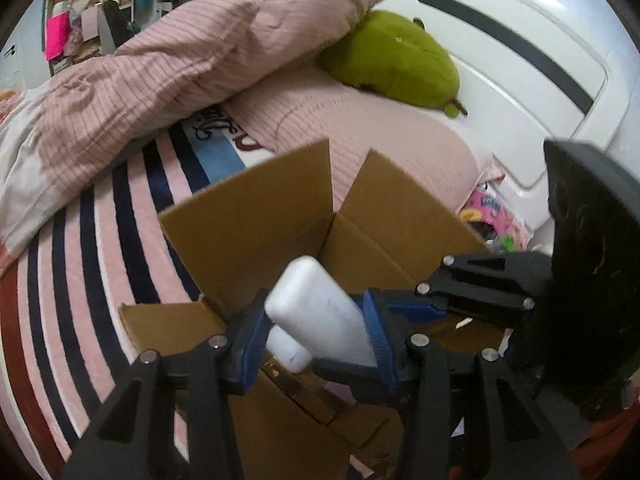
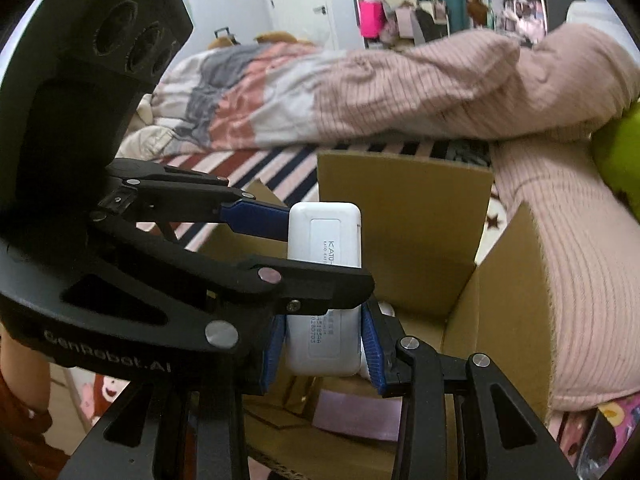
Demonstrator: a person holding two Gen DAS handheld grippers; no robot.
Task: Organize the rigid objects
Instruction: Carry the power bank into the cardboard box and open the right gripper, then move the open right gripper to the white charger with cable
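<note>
A white rectangular device (image 1: 316, 308), with a printed label on its face (image 2: 325, 240), hangs over an open cardboard box (image 1: 248, 216) on the bed. My left gripper (image 1: 316, 338) is shut on it, blue pads pressing both its sides. The right gripper (image 2: 325, 344) is shut on the same device lower down. The left gripper's blue finger (image 2: 256, 218) reaches in from the left and touches the device's upper edge. A right finger (image 1: 416, 308) comes in from the right. A smaller white piece (image 1: 288, 350) shows under the device; I cannot tell what it is.
The box (image 2: 404, 208) stands with its flaps up on a striped blanket (image 1: 100, 248). A pink ribbed duvet (image 1: 172, 64) and pillow (image 2: 580, 248) crowd it, with a green plush (image 1: 396, 60) by the white headboard (image 1: 520, 80). A red sleeve (image 2: 16, 412) shows at the lower left.
</note>
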